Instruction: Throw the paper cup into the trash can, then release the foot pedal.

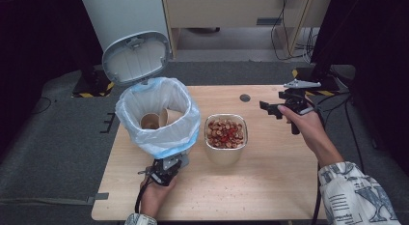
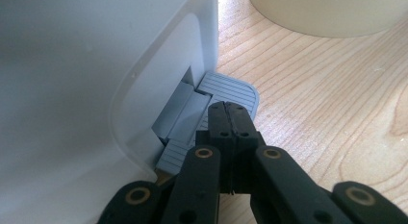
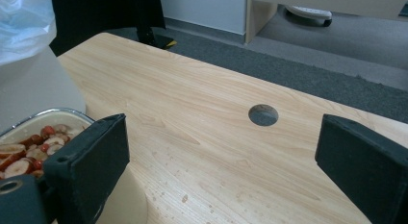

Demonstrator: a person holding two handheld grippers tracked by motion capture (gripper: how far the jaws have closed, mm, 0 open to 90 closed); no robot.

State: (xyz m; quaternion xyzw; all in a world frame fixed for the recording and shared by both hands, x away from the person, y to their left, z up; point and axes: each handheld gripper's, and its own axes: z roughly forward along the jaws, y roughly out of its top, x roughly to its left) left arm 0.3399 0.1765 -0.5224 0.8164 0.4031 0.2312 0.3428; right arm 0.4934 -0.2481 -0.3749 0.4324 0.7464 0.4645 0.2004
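Bin (image 1: 159,116) stands upright at frame centre-left on the bench (image 1: 270,186), lid (image 1: 136,57) tipped back; left gripper (image 1: 166,168), closed and empty, presses its pedal (image 2: 231,89). Right gripper (image 1: 270,109) wide open, empty, above bare bench right of bowl (image 1: 225,138).

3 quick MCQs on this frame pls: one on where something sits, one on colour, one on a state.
1. Where does the bowl of sliced fruit sit?
A. inside the bin
B. on the table, right of the bin
C. on the floor

2. What colour is the bin's pedal?
A. red
B. green
C. grey-blue

3. How is the bin lid?
A. flipped up, open
B. shut flat
C. lying on the table

Answers: 1 B, the bowl stands on the table beside the bin. 2 C, the ribbed pedal shows grey-blue under the shut left gripper. 3 A, the lid stands raised behind the bag-lined rim.
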